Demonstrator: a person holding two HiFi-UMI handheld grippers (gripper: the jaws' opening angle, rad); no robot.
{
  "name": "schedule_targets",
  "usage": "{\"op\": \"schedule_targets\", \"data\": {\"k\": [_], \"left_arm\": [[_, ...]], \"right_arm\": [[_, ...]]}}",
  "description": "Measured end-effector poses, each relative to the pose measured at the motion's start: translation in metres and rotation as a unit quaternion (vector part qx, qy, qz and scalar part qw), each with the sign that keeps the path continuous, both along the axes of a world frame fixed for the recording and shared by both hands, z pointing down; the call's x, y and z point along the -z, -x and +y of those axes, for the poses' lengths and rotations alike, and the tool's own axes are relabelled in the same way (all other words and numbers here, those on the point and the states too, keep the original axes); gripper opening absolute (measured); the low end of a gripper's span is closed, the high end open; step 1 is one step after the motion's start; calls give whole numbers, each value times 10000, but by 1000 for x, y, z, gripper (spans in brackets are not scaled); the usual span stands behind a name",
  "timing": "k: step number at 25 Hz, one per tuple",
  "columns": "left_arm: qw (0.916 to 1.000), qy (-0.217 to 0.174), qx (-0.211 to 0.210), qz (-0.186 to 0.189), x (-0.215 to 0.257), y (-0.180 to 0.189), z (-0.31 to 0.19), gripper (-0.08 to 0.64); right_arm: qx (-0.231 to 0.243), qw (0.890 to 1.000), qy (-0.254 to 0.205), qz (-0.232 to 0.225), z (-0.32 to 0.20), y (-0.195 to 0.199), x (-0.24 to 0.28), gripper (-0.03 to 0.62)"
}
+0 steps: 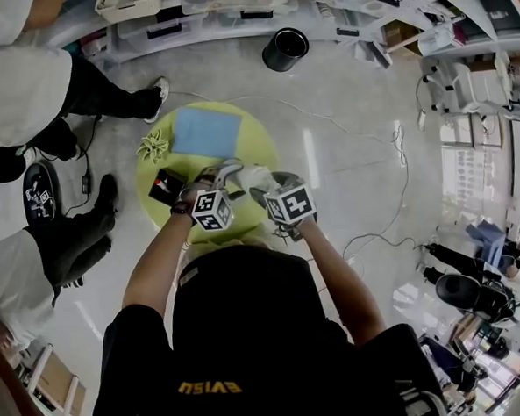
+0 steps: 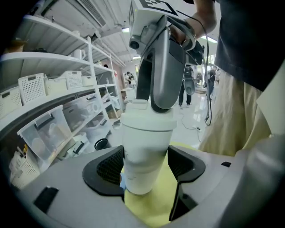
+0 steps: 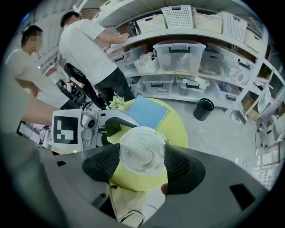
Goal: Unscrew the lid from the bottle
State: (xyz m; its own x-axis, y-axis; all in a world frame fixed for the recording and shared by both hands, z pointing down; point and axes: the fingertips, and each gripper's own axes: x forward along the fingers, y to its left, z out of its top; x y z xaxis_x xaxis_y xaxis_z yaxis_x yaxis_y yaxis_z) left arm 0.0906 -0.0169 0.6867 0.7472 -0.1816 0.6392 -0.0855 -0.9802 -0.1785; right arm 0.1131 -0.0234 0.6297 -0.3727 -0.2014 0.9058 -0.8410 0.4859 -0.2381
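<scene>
A white bottle (image 2: 143, 151) stands upright between the pads of my left gripper (image 2: 144, 164), which press on both sides of its body. Its white lid (image 3: 142, 150) faces up in the right gripper view, and the black pads of my right gripper (image 3: 142, 162) close on it from the left and the right. In the left gripper view the right gripper's grey body (image 2: 161, 67) comes down onto the lid (image 2: 147, 119) from above. The head view shows both marker cubes side by side over the table, with the bottle (image 1: 251, 179) mostly hidden between them.
A round yellow table (image 1: 260, 141) lies under the grippers with a blue pad (image 1: 205, 131), a pale green bundle (image 1: 153, 146) and a small black box (image 1: 166, 186). A black bin (image 1: 285, 49) stands by the shelves. People (image 1: 25, 94) stand at the left. Cables cross the floor.
</scene>
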Motion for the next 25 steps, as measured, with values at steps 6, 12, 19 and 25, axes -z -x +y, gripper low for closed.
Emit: {"op": "schedule_targets", "data": {"k": [6, 12, 19, 25], "left_arm": [[9999, 76, 136, 59, -2, 4, -4, 319], [9999, 103, 100, 65, -4, 4, -2, 316], [9997, 183, 149, 109, -3, 7, -5, 311], [9997, 220, 76, 48, -7, 7, -5, 331]], "right_arm": [[497, 9986, -133, 78, -6, 3, 4, 311], [783, 9968, -110, 143, -3, 3, 0, 312], [1376, 9894, -416, 184, -6, 10, 4, 313], [2246, 9704, -823, 347, -2, 21, 8, 313]]}}
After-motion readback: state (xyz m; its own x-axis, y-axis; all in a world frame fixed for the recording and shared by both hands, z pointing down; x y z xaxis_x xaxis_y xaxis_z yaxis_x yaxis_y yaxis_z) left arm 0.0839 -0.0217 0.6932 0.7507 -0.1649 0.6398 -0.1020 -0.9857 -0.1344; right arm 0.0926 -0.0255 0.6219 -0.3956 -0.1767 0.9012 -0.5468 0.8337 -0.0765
